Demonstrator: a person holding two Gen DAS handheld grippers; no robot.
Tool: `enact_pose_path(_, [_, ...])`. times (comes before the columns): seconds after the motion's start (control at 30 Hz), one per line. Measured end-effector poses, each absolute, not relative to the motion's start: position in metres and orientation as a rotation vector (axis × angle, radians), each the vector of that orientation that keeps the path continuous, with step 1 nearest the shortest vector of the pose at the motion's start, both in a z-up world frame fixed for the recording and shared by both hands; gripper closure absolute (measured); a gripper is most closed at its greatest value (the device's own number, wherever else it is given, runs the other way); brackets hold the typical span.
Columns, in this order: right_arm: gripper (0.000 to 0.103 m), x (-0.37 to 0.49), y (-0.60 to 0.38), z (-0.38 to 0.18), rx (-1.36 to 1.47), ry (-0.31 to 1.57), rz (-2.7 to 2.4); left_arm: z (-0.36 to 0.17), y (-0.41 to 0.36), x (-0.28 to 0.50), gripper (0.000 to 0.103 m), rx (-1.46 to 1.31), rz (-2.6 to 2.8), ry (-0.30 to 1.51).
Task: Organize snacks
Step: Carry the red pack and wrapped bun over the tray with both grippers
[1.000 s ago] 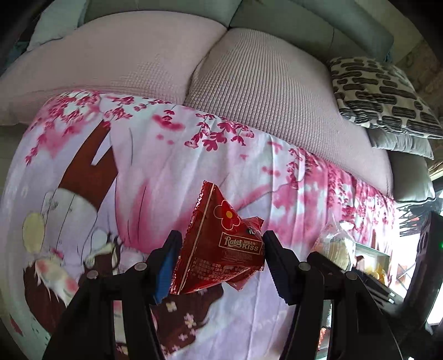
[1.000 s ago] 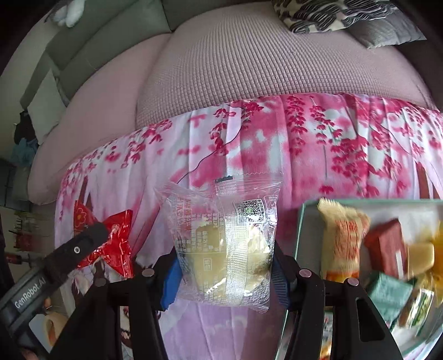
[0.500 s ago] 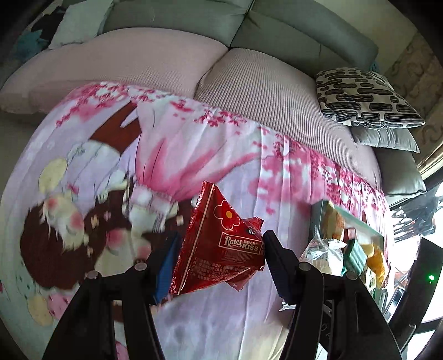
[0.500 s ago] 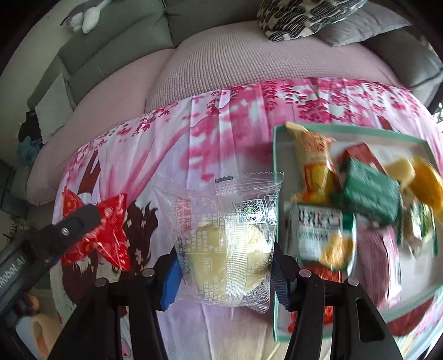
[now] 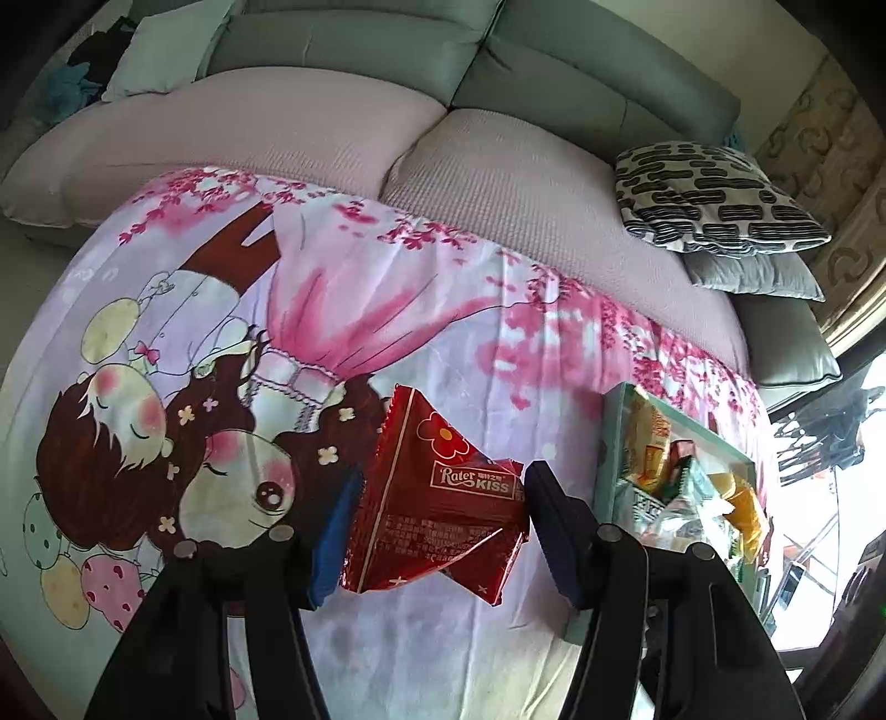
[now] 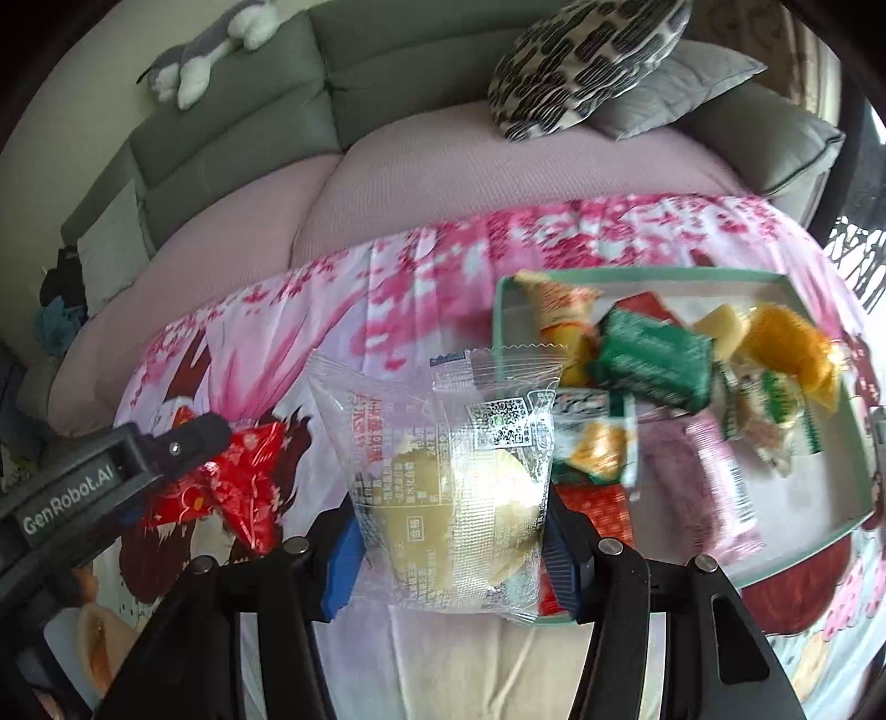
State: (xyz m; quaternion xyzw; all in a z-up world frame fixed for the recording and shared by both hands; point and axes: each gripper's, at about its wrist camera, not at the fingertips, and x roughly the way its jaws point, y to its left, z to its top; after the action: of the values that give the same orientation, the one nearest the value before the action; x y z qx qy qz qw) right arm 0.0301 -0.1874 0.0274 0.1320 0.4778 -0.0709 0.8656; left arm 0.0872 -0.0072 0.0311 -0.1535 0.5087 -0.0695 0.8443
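Note:
My left gripper (image 5: 440, 520) is shut on a red foil snack packet (image 5: 437, 504) marked "Rater KISS", held above the cartoon-printed pink cloth (image 5: 387, 310). In the right wrist view the same red packet (image 6: 232, 476) shows at the left under the left gripper's black finger (image 6: 183, 443). My right gripper (image 6: 448, 537) is shut on a clear bag holding a pale yellow pastry (image 6: 454, 487). Just right of it lies a green-rimmed tray (image 6: 498, 310) filled with several wrapped snacks, among them a green packet (image 6: 653, 360). The tray (image 5: 609, 437) also sits at the right of the left wrist view.
The cloth covers a table in front of a grey sofa (image 5: 554, 72) with pink seat covers (image 5: 498, 183). A black-and-white patterned cushion (image 5: 714, 194) and a grey one (image 5: 753, 271) lie at the right end. A plush cat (image 6: 205, 50) rests on the sofa back.
Both grippers have drawn back and up from the sofa, each keeping its packet. The snack tray has come fully into the right wrist view and into the left wrist view's right side.

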Motion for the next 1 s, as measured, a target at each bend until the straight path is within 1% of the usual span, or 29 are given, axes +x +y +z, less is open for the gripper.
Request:
enact_pose_path(0.27, [0.044,0.013,-0.240,0.040,0.344,0.944,-0.274,0.041,-0.047,0.079,0.041,-0.278,-0.246,1.033])
enact_pose_path(0.6, [0.044,-0.016,-0.316,0.038,0.463,0.911,-0.450,0.034,-0.119,0.062,0.041,-0.168,-0.419,1.066])
enact_pose_path(1.0, [0.044,-0.052,-0.381,0.030,0.562,0.894,-0.621,0.021,-0.189,0.047,0.041,-0.046,-0.547,1.089])
